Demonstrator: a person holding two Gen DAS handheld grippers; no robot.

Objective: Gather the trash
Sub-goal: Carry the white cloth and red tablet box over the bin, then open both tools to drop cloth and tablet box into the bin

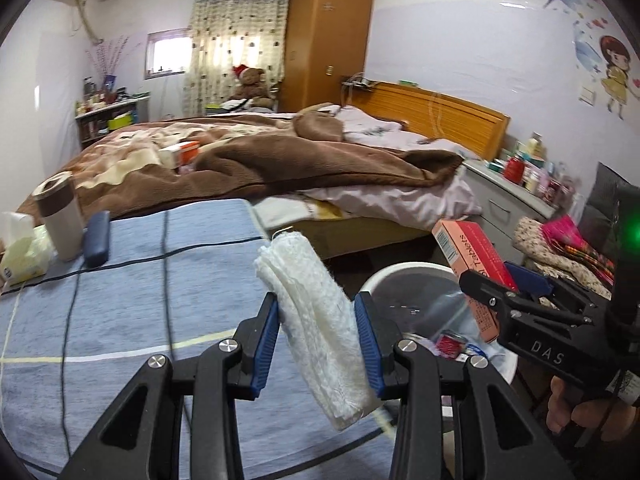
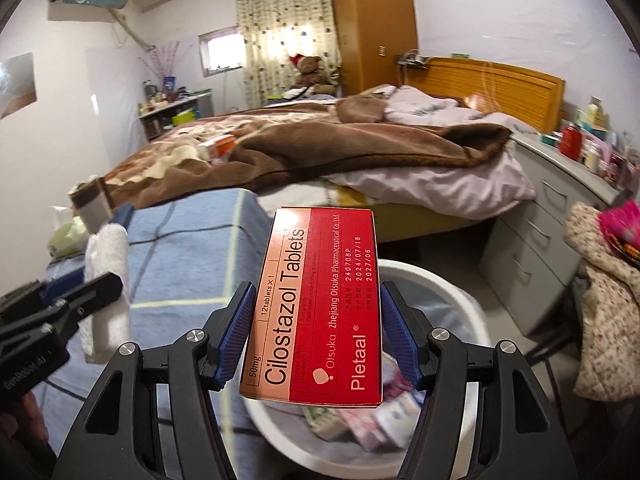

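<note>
My left gripper [image 1: 316, 332] is shut on a folded white paper towel [image 1: 316, 320] that sticks up between its blue pads, over the edge of the blue checked table [image 1: 120, 320]. My right gripper [image 2: 316, 332] is shut on a red tablet box [image 2: 316, 308] and holds it above a white waste bin [image 2: 440, 284] lined with a clear bag, with wrappers inside. In the left wrist view the right gripper [image 1: 496, 288] with the red box [image 1: 476, 260] hangs over the bin [image 1: 416, 276]. In the right wrist view the left gripper [image 2: 100, 280] with the towel [image 2: 108, 280] is at the left.
On the table stand a tumbler [image 1: 60, 220], a dark blue case [image 1: 97, 238] and a tissue pack [image 1: 20, 248]. Behind is a bed with a brown blanket [image 1: 280, 160] and an orange box [image 1: 184, 152]. A grey drawer unit [image 2: 552, 232] and clothes [image 2: 608, 300] flank the bin.
</note>
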